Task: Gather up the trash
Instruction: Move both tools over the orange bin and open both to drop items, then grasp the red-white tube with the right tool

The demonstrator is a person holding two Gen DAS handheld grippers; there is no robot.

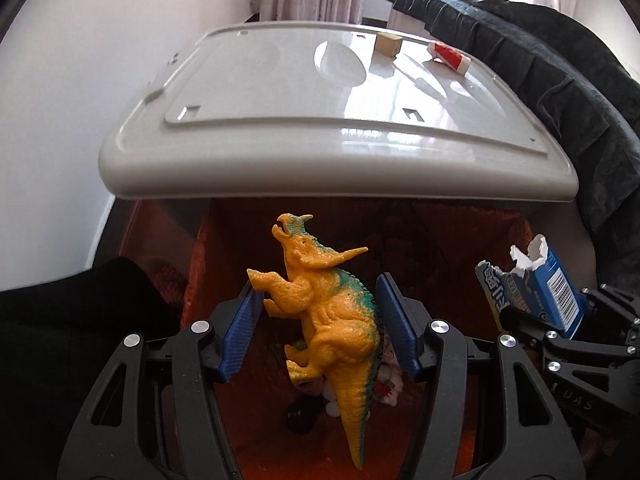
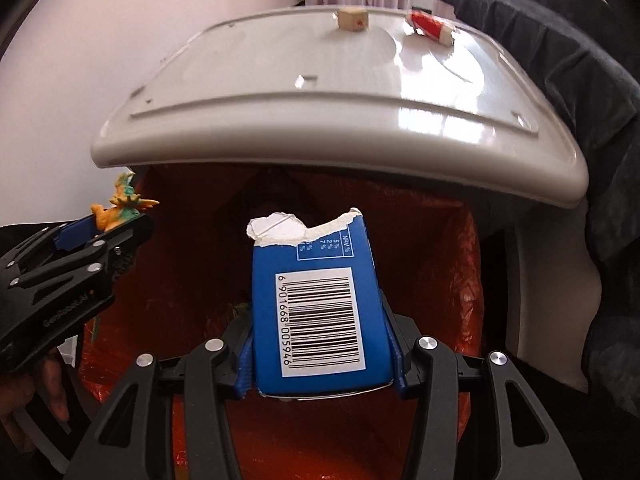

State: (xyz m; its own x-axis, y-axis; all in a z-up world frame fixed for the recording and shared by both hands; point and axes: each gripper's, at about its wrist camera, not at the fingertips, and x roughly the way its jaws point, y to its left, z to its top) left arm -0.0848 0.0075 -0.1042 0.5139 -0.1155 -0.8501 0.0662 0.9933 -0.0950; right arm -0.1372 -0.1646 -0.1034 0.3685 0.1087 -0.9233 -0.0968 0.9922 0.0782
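An orange toy dinosaur (image 1: 324,308) with a green back sits between the blue pads of my left gripper (image 1: 318,300), above the orange-lined trash bin (image 1: 460,420). The pads stand apart: the left one touches a foreleg, the right one is near its back. My right gripper (image 2: 320,344) is shut on a torn blue carton (image 2: 320,304) with a barcode, held over the bin's orange liner (image 2: 440,280). The carton also shows in the left wrist view (image 1: 548,292), and the dinosaur in the right wrist view (image 2: 120,208). The grey bin lid (image 1: 320,120) stands raised behind.
On the lid lie a small wooden cube (image 1: 388,44) and a red and white piece (image 1: 450,56). Trash scraps (image 1: 384,384) lie at the bin's bottom. A dark cloth (image 1: 560,80) hangs at the right. A white wall (image 1: 60,120) is at the left.
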